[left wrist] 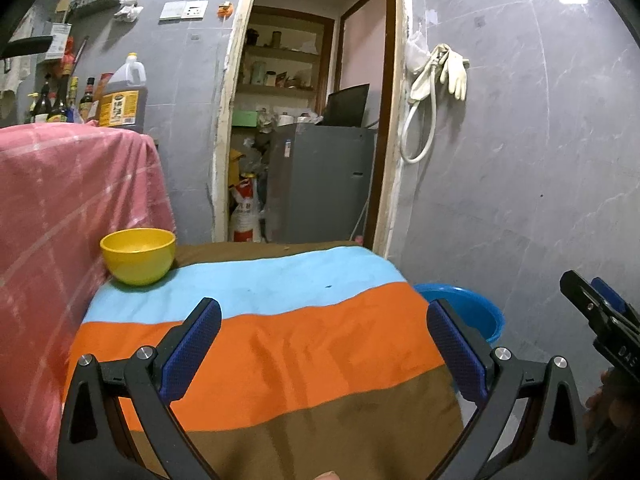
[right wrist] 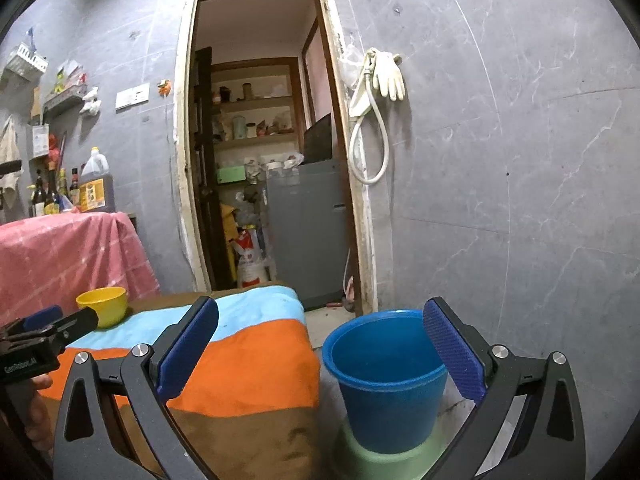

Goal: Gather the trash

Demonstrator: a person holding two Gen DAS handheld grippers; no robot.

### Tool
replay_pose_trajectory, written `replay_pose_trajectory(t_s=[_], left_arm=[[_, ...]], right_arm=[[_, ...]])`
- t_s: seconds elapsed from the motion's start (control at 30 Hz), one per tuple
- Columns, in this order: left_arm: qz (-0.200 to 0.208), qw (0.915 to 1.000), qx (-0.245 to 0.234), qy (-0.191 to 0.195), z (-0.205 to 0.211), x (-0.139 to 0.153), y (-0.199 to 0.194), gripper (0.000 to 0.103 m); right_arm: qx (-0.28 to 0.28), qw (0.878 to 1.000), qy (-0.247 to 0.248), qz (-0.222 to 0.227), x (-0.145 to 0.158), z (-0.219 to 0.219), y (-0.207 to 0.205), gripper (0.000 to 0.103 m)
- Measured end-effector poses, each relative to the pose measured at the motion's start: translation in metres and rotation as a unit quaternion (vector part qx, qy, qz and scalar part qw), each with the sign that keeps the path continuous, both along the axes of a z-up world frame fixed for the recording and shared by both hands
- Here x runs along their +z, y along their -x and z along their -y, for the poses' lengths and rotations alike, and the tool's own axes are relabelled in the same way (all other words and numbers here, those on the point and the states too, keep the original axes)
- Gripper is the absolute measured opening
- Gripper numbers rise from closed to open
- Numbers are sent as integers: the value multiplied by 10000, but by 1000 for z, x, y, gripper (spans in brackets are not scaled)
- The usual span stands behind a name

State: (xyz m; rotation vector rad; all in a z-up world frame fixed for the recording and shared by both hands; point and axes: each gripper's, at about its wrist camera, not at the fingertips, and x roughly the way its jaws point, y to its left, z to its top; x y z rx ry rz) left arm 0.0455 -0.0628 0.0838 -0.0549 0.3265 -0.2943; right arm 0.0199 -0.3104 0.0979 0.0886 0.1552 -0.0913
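A low table under a striped cloth (left wrist: pixel 304 344) of light blue, orange and brown fills the left wrist view. My left gripper (left wrist: pixel 324 320) hovers over the orange stripe, open, with nothing between its blue pads. A yellow bowl (left wrist: pixel 138 255) stands at the table's far left corner. Beside the table's right edge a blue bucket (right wrist: pixel 386 376) sits on a green stool (right wrist: pixel 384 458); I see nothing inside it. My right gripper (right wrist: pixel 320 318) is open in front of the bucket, its left finger over the cloth (right wrist: pixel 248 364). No loose trash shows on the table.
A pink-covered counter (left wrist: pixel 68 216) with bottles and a large oil jug (left wrist: pixel 122 94) rises at the left. An open doorway (left wrist: pixel 312 120) straight ahead shows shelves and a grey fridge. Gloves and a hose (left wrist: pixel 436 80) hang on the grey tiled wall at the right.
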Motion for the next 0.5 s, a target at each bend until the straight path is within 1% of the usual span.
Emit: replay_pose_trajectory(t_s=[0.23,0.5], left_arm=[[-14,9997,230,-1,-9,-10,15,101],[23,9988,478,-67,-19,-21,30,101]], right_arm=[[-4,10000,-8,80,-9,-14,17,103],[-11,9999,44,116,-15,-22,27,103]])
